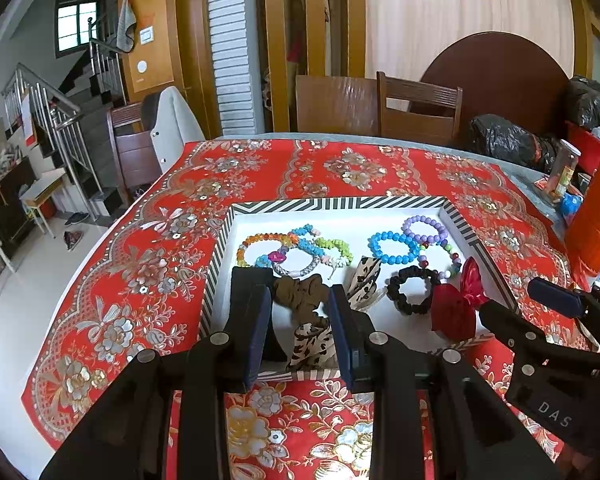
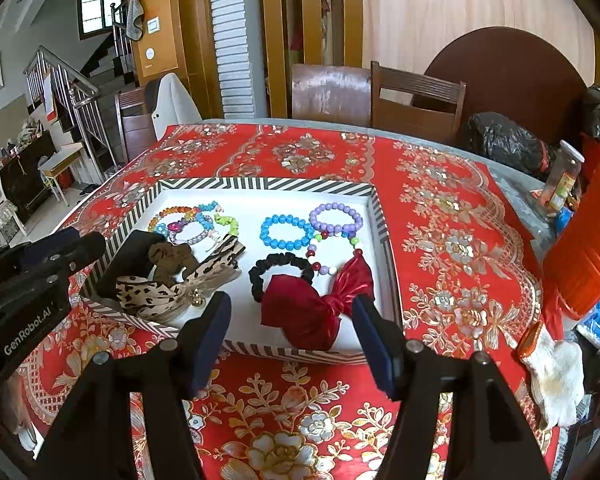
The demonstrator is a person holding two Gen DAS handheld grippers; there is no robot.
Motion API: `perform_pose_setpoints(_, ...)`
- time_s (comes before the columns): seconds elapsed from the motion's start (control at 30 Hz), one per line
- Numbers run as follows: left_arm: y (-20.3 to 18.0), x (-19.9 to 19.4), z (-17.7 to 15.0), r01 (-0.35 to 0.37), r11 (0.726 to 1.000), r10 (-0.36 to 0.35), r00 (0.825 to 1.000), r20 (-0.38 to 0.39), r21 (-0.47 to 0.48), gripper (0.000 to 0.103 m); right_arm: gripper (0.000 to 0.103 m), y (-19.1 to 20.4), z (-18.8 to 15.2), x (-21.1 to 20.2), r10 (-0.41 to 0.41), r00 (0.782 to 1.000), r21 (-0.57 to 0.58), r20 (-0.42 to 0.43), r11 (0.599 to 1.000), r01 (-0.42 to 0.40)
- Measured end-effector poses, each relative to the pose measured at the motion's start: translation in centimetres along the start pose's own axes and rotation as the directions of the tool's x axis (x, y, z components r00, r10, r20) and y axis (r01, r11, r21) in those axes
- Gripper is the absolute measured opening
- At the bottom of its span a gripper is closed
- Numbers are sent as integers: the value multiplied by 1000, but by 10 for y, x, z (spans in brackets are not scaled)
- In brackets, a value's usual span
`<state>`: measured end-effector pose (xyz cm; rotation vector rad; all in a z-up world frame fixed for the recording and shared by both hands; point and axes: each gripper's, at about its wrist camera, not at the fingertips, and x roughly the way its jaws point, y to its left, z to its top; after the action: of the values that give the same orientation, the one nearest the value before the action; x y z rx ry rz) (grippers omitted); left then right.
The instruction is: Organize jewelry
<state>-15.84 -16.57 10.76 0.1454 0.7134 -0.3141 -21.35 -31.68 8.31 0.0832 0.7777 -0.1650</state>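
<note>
A striped-rim white tray (image 1: 340,203) (image 2: 382,224) on the red floral cloth holds beaded bracelets, scrunchies and bows. My left gripper (image 1: 300,330) is open over the tray's near left corner, its fingers either side of a brown scrunchie (image 1: 300,290) and a leopard bow (image 1: 312,344). My right gripper (image 2: 290,330) is open at the tray's near edge, in front of a red bow (image 2: 312,312). A black scrunchie (image 2: 280,268), a blue bracelet (image 2: 286,232) and a purple bracelet (image 2: 336,218) lie behind it. A black pouch (image 2: 128,258) sits in the left corner.
An orange container (image 2: 592,236) and a jar (image 2: 562,180) stand at the table's right edge, with a white cloth (image 2: 556,376) nearer. Wooden chairs (image 2: 416,96) stand behind the table. Black bags (image 2: 504,140) lie at the back right.
</note>
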Motion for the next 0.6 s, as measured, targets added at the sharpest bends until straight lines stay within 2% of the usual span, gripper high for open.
perform_pose_setpoints(0.6, -3, 1, 0, -7, 1000, 7, 1000, 5, 8, 31, 66, -4, -4, 3, 1, 1000, 0, -12, 1000, -1)
